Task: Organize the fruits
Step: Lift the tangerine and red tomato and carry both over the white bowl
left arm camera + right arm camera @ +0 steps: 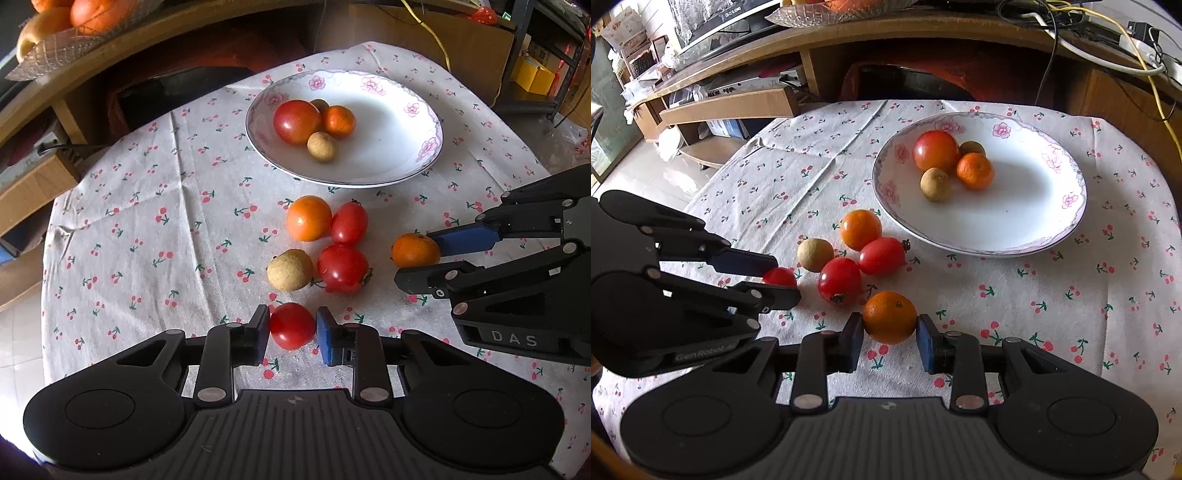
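The table (122,236) carries a white cloth printed with cherries.

Left gripper (292,328): its fingers bracket a small red tomato (291,325) at the near edge of the fruit group. The left pad touches the tomato; the right pad sits at its side with at most a sliver of gap. The tomato rests on the cloth. The right wrist view shows the same gripper (783,277) from the side, with the tomato (780,277) between its two fingers.

Loose fruit, centre of the table: a tan longan (290,269) lies just far of the gripped tomato. To its right is a round tomato (342,268), touching it or nearly so. Far of these, an orange (308,218) and an oval tomato (349,223) lie side by side in contact.

Plate (399,162): it stands at the far side of the table, beyond the loose fruit. It holds a large tomato (296,122), a mandarin (338,121) and two longans, one near (322,146) and one far (320,105), clustered in its left half.

Right gripper (890,330): its fingers are closed onto a second orange (889,316), both pads touching its sides. This orange sits on the cloth, right of the loose group and apart from it. The left wrist view shows the gripper (430,254) entering from the right, with the orange (414,250) at its fingertips.
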`<state>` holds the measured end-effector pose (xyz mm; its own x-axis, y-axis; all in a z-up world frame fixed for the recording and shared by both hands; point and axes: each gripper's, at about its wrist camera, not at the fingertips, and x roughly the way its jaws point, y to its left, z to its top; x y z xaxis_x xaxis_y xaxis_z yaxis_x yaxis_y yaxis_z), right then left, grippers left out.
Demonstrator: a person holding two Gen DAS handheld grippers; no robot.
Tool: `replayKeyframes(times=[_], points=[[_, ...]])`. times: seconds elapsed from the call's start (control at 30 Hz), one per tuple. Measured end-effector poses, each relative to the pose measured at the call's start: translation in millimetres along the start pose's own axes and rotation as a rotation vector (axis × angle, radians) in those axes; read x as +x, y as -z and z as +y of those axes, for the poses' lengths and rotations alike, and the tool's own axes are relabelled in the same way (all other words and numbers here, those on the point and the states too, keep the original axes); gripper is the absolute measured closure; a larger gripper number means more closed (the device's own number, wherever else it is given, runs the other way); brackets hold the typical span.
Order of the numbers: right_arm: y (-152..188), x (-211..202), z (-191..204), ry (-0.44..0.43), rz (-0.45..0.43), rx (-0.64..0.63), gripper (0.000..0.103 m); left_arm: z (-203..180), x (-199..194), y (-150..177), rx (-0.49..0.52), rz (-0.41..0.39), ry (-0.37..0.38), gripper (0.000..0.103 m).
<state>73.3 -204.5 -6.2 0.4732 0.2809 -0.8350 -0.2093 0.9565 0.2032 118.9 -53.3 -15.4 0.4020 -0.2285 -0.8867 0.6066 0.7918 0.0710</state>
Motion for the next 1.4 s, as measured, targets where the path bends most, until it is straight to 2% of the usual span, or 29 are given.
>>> replayKeyframes(times=[0.53,1.4], points=[[-2.3,-7.3,-0.5,0.004,-0.020,0.005,0.072,-5.4,-7.0,-5.8,0.016,-0.029,0.009,0.069],[-14.9,-28.9,-7.9,0.030,-0.104,0.034,0.072,-11.4,-20.9,-30.8,0.001,-0.106,0.009,0.070]])
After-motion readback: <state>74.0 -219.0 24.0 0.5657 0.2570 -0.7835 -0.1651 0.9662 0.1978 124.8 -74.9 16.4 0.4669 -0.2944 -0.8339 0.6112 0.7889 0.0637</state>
